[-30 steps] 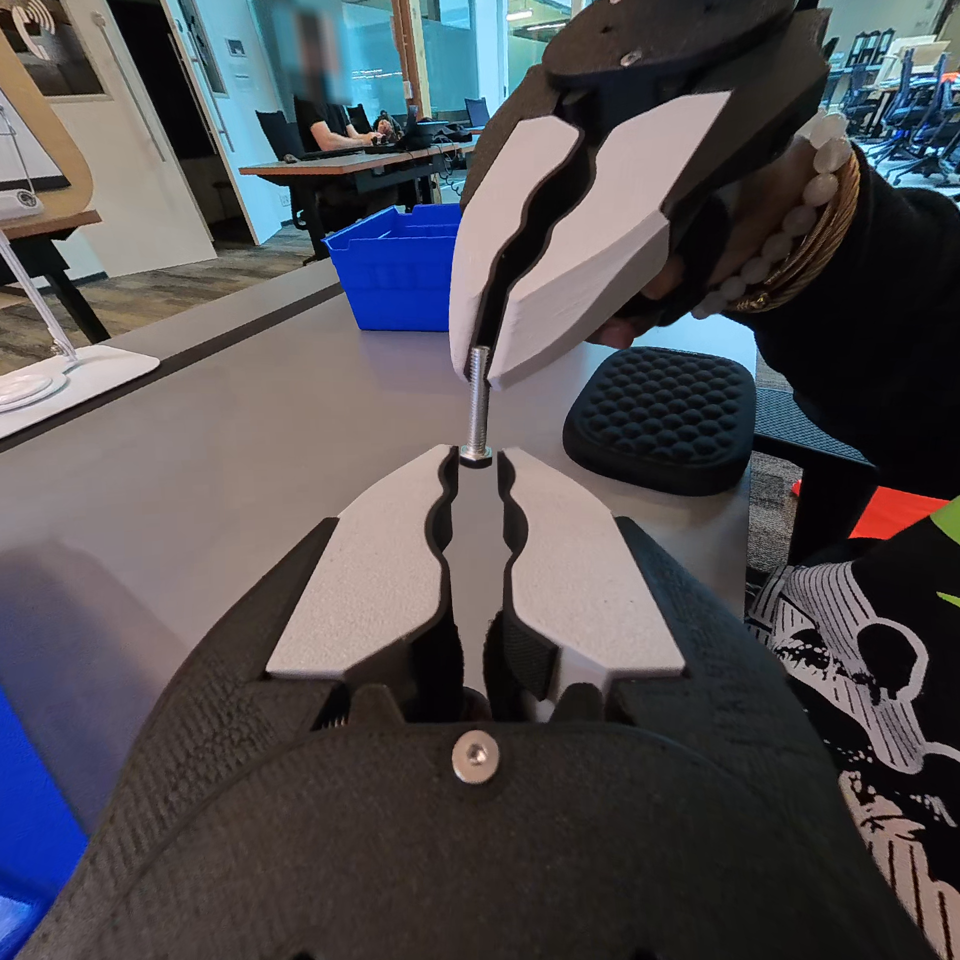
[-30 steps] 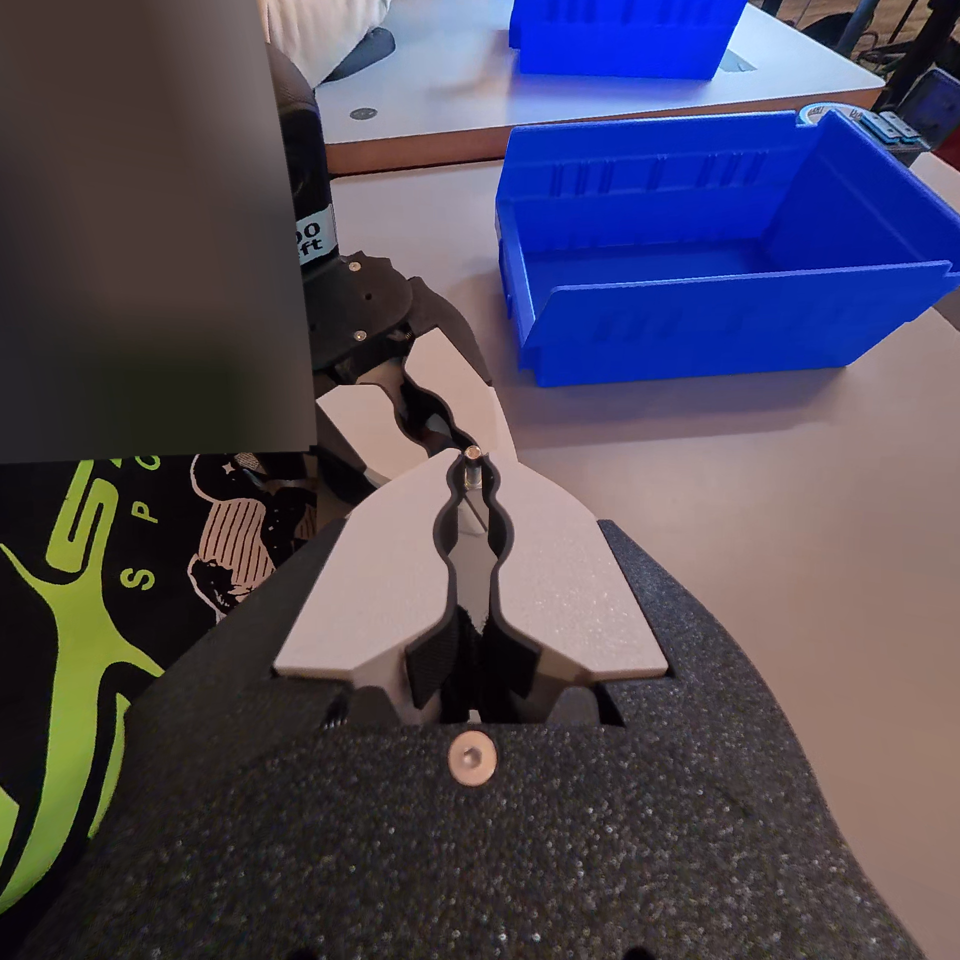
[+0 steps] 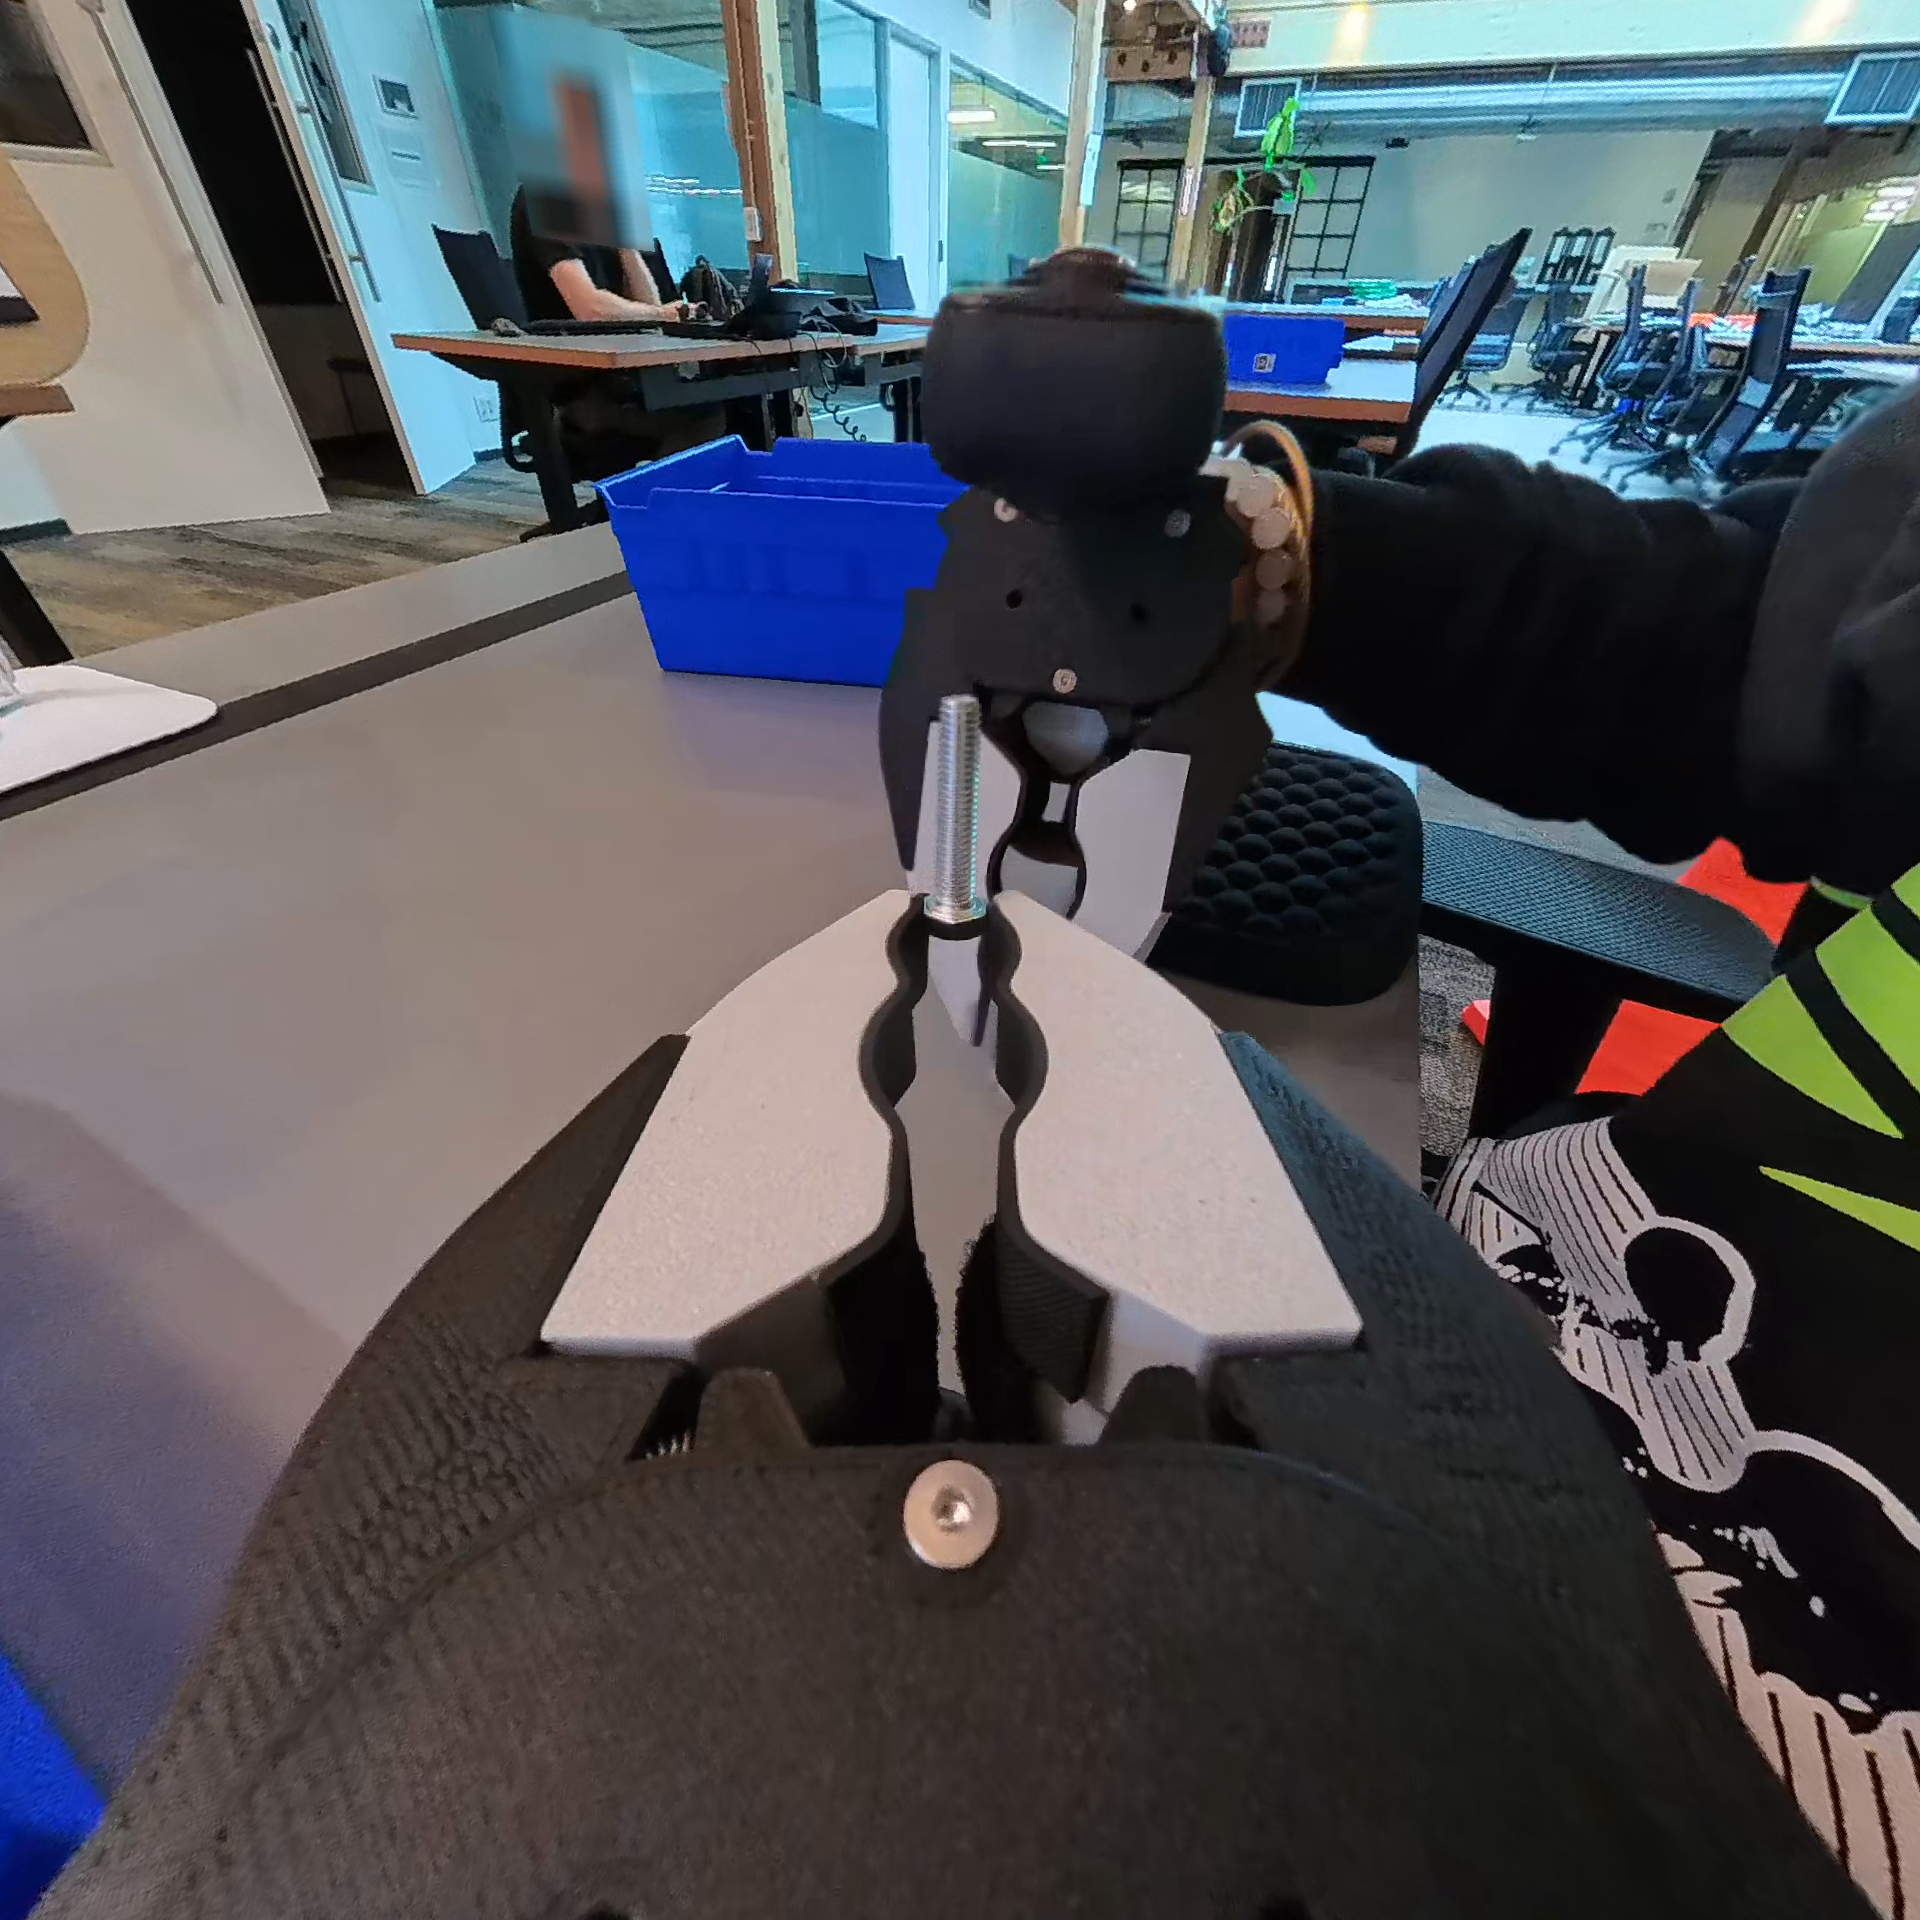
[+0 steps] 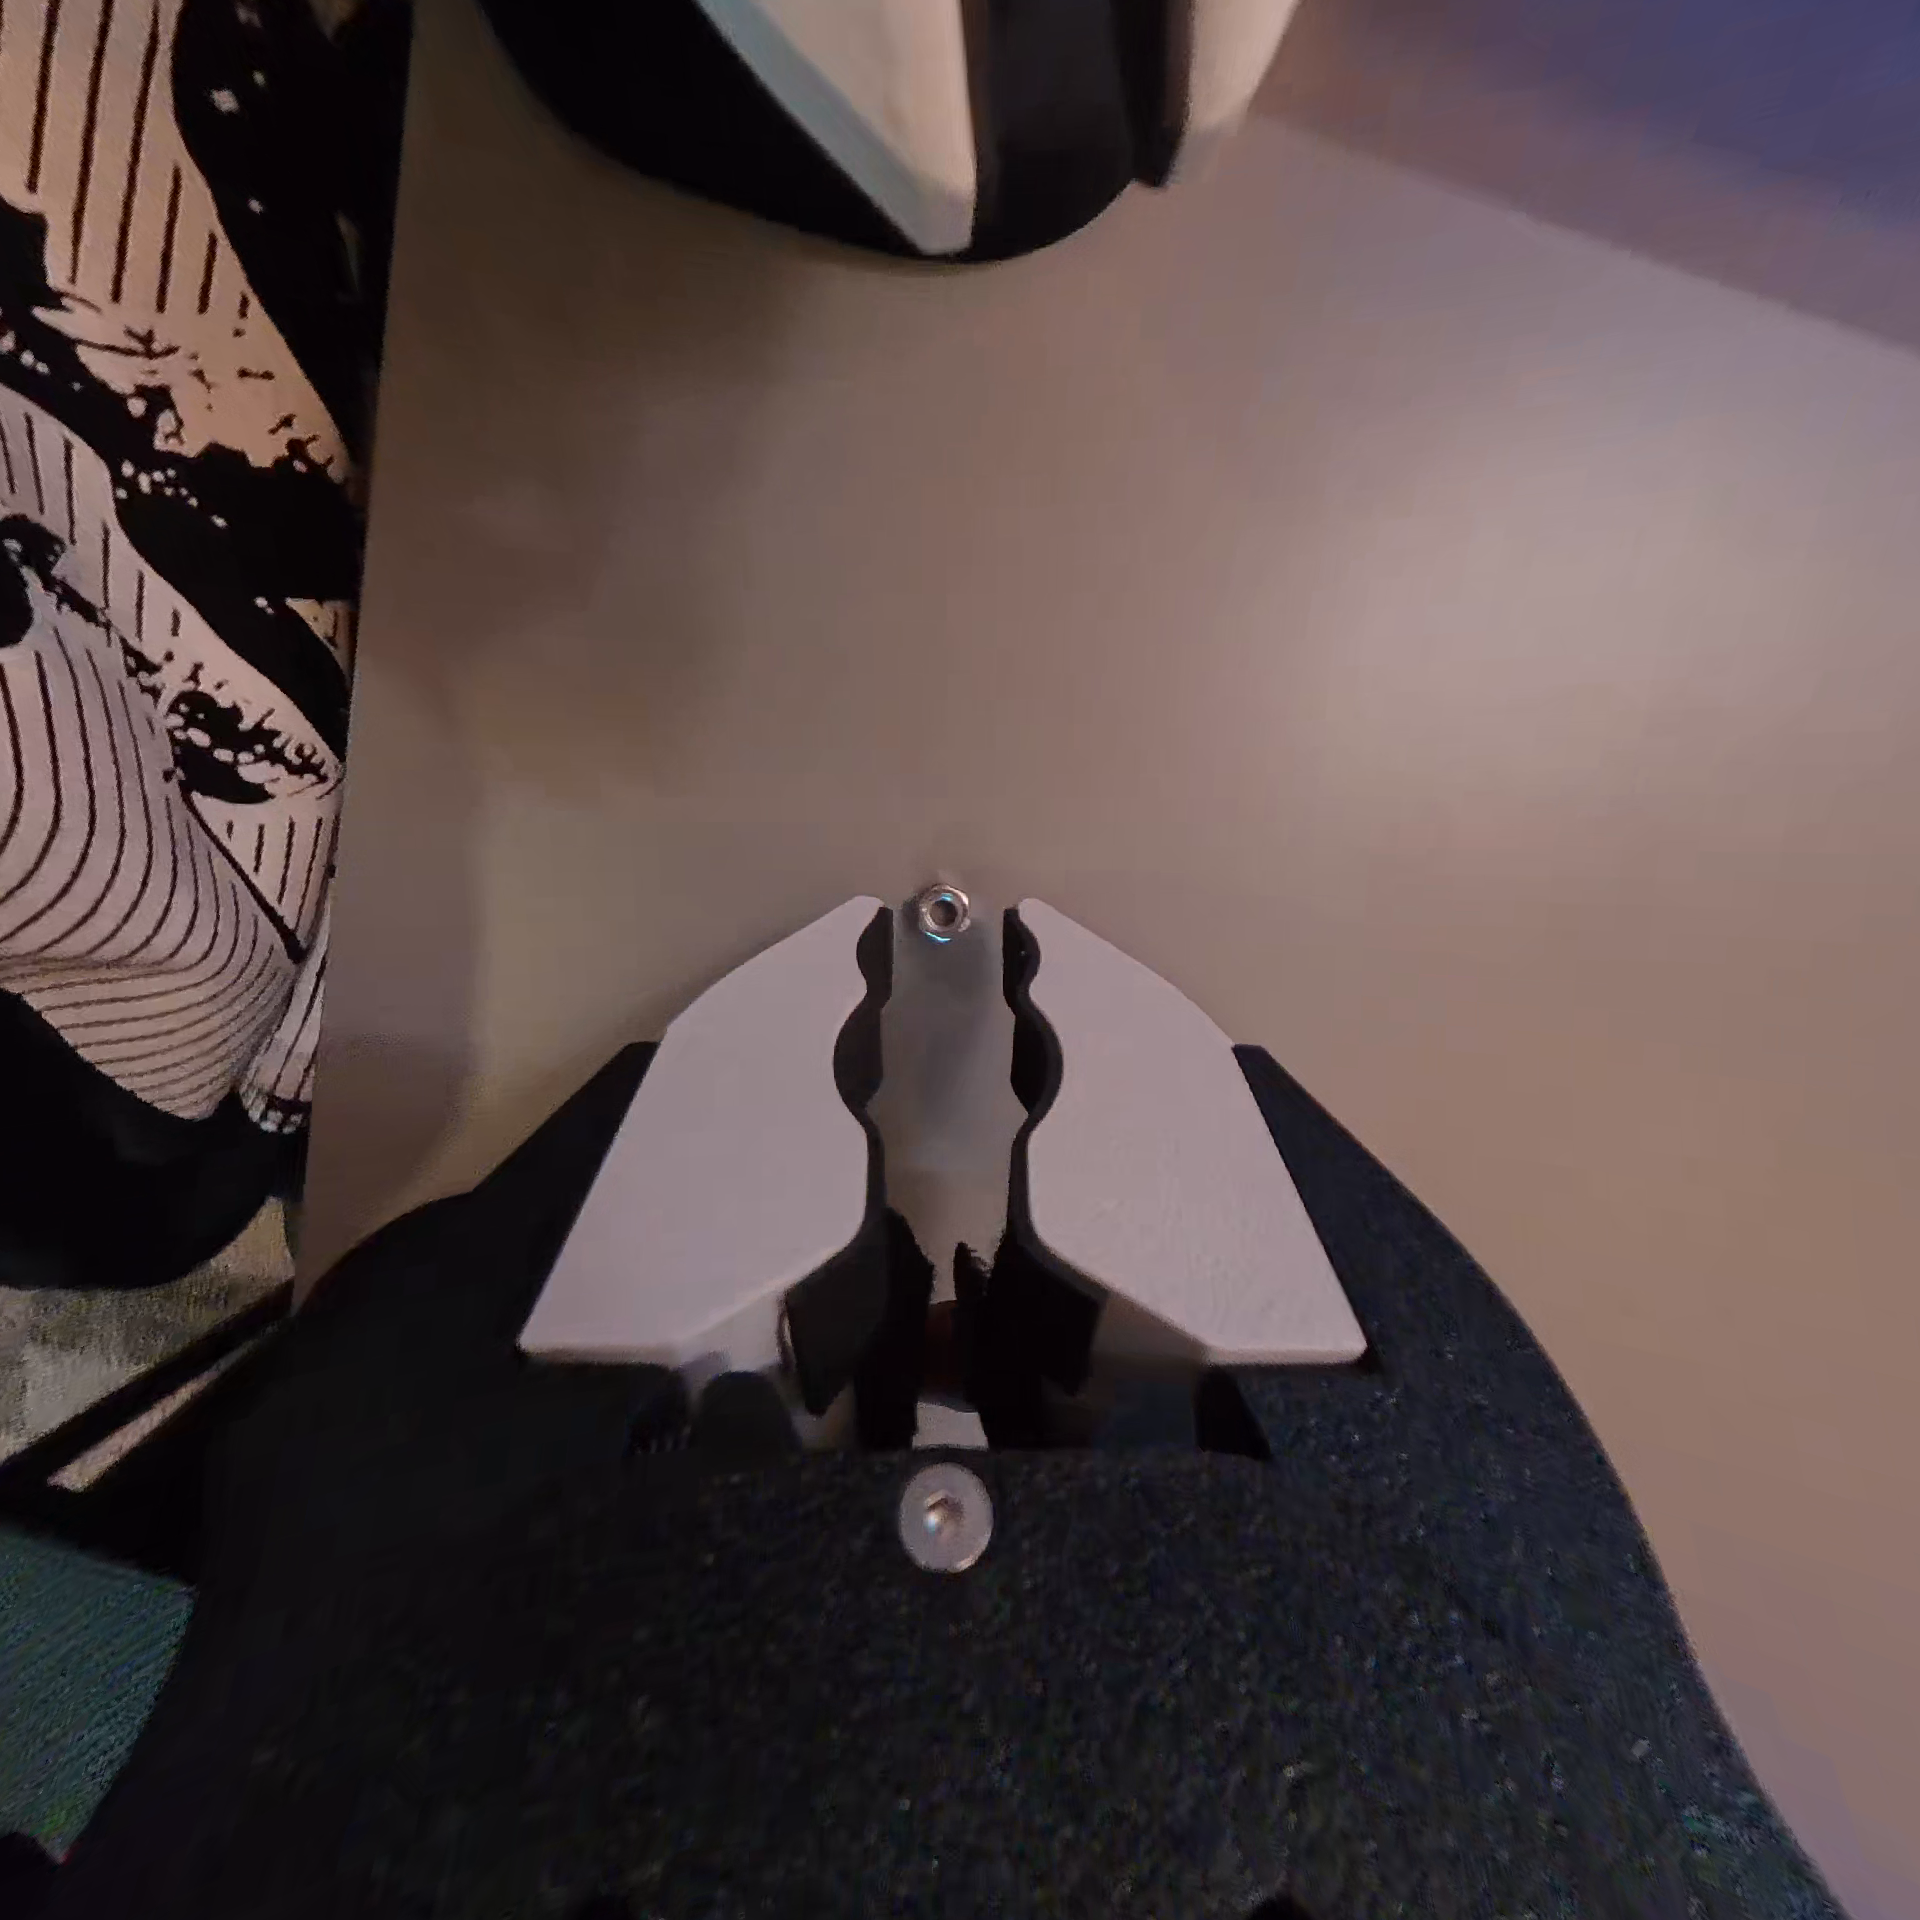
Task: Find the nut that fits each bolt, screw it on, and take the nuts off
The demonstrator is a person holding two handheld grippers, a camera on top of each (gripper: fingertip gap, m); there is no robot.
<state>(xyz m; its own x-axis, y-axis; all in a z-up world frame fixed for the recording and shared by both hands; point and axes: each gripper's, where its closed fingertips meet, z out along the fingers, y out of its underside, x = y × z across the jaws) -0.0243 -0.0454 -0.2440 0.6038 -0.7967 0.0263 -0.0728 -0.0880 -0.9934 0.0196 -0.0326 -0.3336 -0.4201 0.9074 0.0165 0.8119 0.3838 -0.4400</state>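
One blue bin (image 3: 769,582) stands on the grey table (image 3: 416,883) at the far side of the left wrist view, its open top turned away so that what lies inside cannot be told; a second blue bin (image 3: 1283,351) sits on a farther desk, its inside equally hidden. To the right of the first bin a black honeycomb-textured pad (image 3: 1299,883) lies near the table's right edge, beyond which a chair and carpet show. The wide stretch of table to the left of the grippers is bare up to a dark seam and a white base plate (image 3: 94,717) at the far left. The left gripper (image 3: 951,920) is clamped on the head of a bolt (image 3: 956,810), a bright silver threaded shaft standing upright from the fingertips, its top end free. Just behind and to the right of it the right gripper (image 3: 1044,873) points downward toward the table, held by a person's arm in a black sleeve (image 3: 1507,644) with bead bracelets at the wrist. In the right wrist view the right gripper's fingers (image 4: 1143,1122) stand slightly apart, and a small silver nut (image 4: 940,914) with a round hole lies on the table right at the gap between their tips, touching neither as far as can be seen. The table's near edge runs along the left of that view, against a printed shirt (image 4: 135,831).
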